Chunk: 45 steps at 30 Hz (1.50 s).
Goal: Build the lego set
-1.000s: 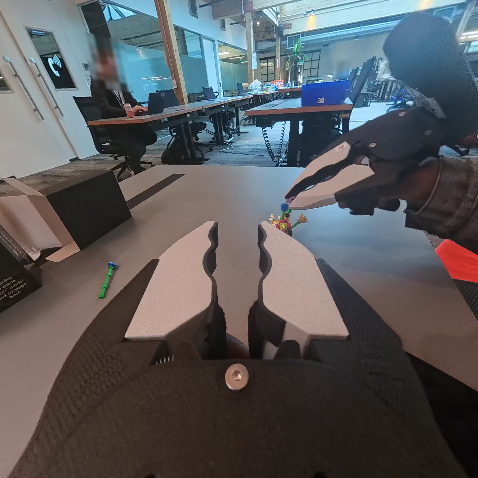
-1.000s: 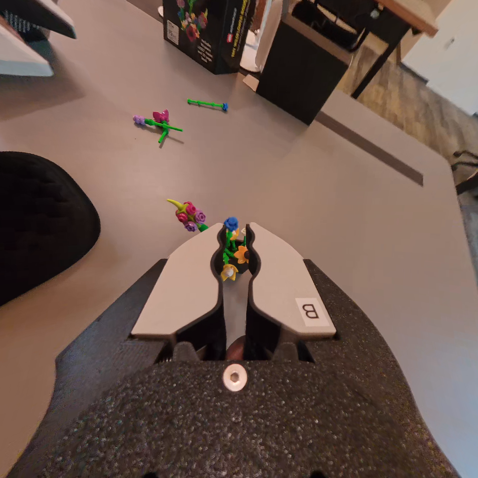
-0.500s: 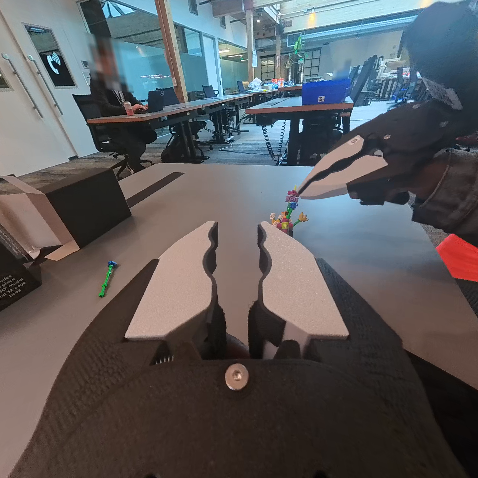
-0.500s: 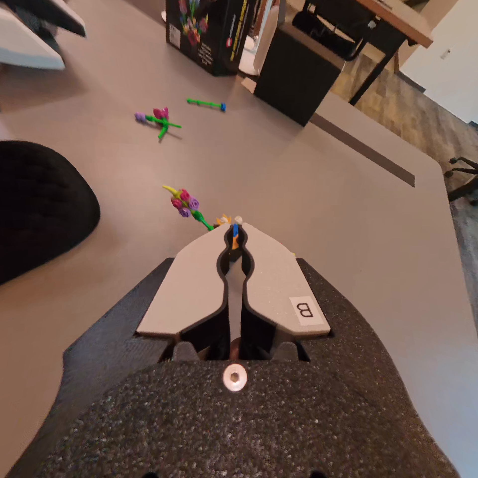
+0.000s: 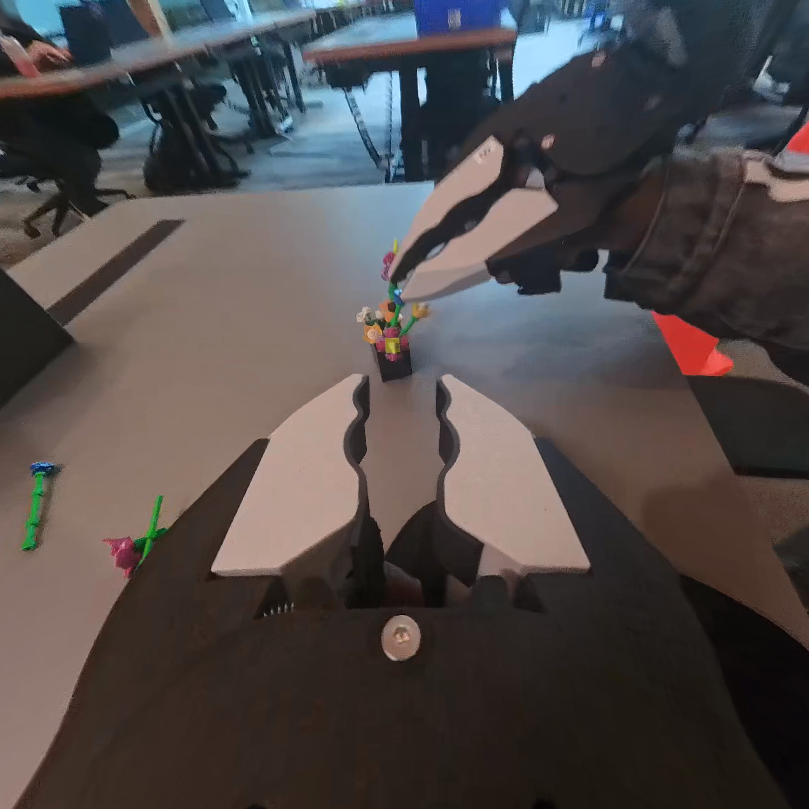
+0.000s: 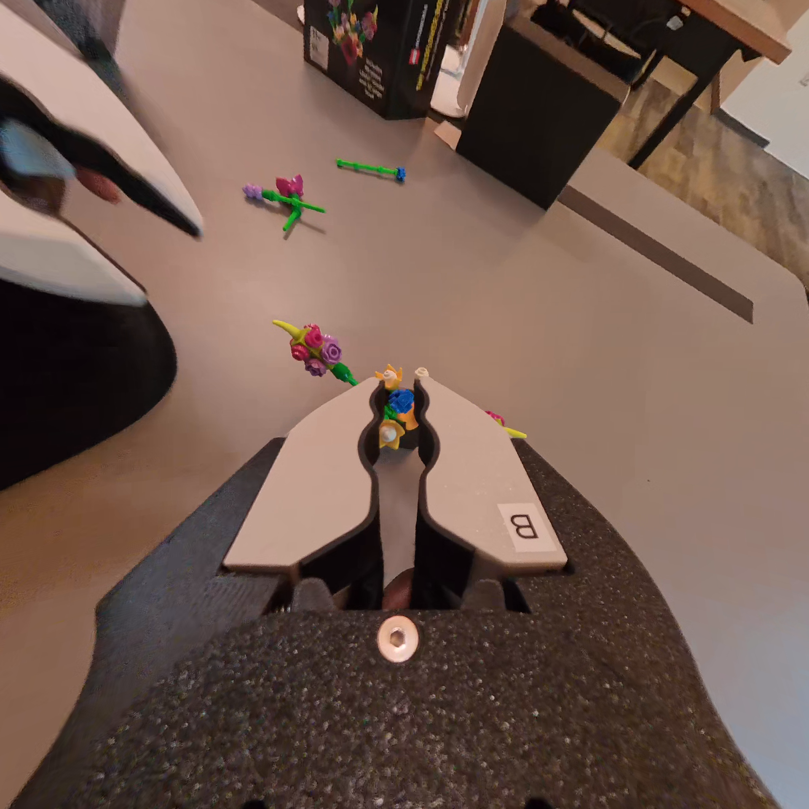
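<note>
A small Lego bouquet in a black pot (image 5: 394, 350) stands on the grey table (image 5: 219, 306). My left gripper (image 5: 400, 385) is open and empty, with its tips just short of the pot. It also shows at the left of the right wrist view (image 6: 168, 262). My right gripper (image 6: 397, 381) comes down onto the bouquet from above, jaws narrowly apart around a blue flower (image 6: 400, 400). It shows from the side in the left wrist view (image 5: 395, 289). A pink and purple flower cluster (image 6: 315, 350) leans out to the left.
A loose green stem with a blue flower (image 6: 372, 168) and a pink and purple flower piece (image 6: 284, 197) lie farther off. They also show at the left (image 5: 37, 503) (image 5: 131, 543). The Lego box (image 6: 372, 57) and a black box (image 6: 534, 114) stand behind. An orange cone (image 5: 687, 341) is at the right. Tip to tip, the grippers are about 9 centimetres apart.
My left gripper has moved closer to the bouquet and tilted down. My right gripper closed narrowly on the blue flower's stem, then its jaws widened again around the flower head.
</note>
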{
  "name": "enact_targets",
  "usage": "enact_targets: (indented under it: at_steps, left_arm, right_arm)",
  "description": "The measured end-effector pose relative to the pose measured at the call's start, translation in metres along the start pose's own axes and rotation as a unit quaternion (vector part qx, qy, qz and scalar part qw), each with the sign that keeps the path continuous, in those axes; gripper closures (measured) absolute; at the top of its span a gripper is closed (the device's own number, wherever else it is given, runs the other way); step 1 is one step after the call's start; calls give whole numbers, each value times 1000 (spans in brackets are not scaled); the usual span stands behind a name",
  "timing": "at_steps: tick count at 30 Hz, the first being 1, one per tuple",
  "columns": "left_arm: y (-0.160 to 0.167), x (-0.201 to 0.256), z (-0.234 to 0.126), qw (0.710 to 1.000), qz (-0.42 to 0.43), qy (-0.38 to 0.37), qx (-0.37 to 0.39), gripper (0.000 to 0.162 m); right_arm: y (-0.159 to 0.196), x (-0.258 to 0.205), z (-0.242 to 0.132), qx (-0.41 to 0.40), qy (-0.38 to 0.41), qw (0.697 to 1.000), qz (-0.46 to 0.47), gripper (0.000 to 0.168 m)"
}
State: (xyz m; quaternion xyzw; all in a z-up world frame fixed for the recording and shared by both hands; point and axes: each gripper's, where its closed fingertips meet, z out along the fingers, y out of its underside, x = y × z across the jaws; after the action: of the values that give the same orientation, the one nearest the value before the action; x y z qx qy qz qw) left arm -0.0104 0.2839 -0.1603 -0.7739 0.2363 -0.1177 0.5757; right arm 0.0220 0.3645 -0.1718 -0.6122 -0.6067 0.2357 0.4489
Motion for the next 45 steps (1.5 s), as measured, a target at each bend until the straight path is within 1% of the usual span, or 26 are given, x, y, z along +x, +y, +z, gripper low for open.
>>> enact_targets:
  at_steps: [1,2,4,6,7,8,10,12,14,16,18,24,32,35,39,41,43,45]
  left_arm:
    - [1,-1,4,1000,9,-5,-16,133]
    - [2,-3,8,999,19,-13,-27,133]
    - [4,-7,17,999,27,-19,-37,133]
    - [9,-5,24,999,14,-3,-51,133]
    - [11,-4,28,998,6,8,-58,134]
    - [14,-3,30,998,4,14,-67,136]
    - [15,-2,35,997,8,25,-74,141]
    - [14,-3,39,997,7,28,-77,147]
    - [10,-2,43,997,11,36,-75,151]
    - [6,-3,46,996,24,34,-76,157]
    - [1,-4,49,996,35,32,-73,158]
    - [-11,-13,57,996,47,28,-74,160]
    - [-4,-16,61,996,42,19,-77,159]
    - [-1,-17,59,996,35,18,-76,158]
    - [-1,-16,59,997,28,16,-67,155]
    - [0,-16,58,997,27,13,-69,151]
    - [1,-16,57,997,21,13,-68,148]
    - [2,-15,56,998,15,16,-67,146]
  right_arm:
    - [-4,2,-3,17,-2,1000,12,154]
    - [-8,6,-7,37,-1,999,31,149]
    - [-13,23,-17,84,15,992,89,130]
    - [-9,37,-21,123,4,976,178,108]
    - [-5,42,-20,132,-14,964,229,104]
    - [0,45,-17,134,-37,953,270,109]
    - [9,44,-12,125,-76,940,309,121]
    - [16,43,-5,103,-85,943,305,128]
    - [16,39,-2,96,-91,949,287,135]
    - [14,36,0,90,-97,953,272,145]
    - [11,36,0,89,-96,957,258,153]
    - [6,30,5,82,-103,961,245,153]
    - [6,30,7,77,-97,964,234,152]
    - [11,30,7,68,-100,963,242,144]
    - [13,30,7,69,-99,963,242,144]
    - [14,32,6,67,-97,964,239,141]
    - [14,34,3,71,-96,962,244,133]
    - [14,36,1,78,-96,960,250,133]
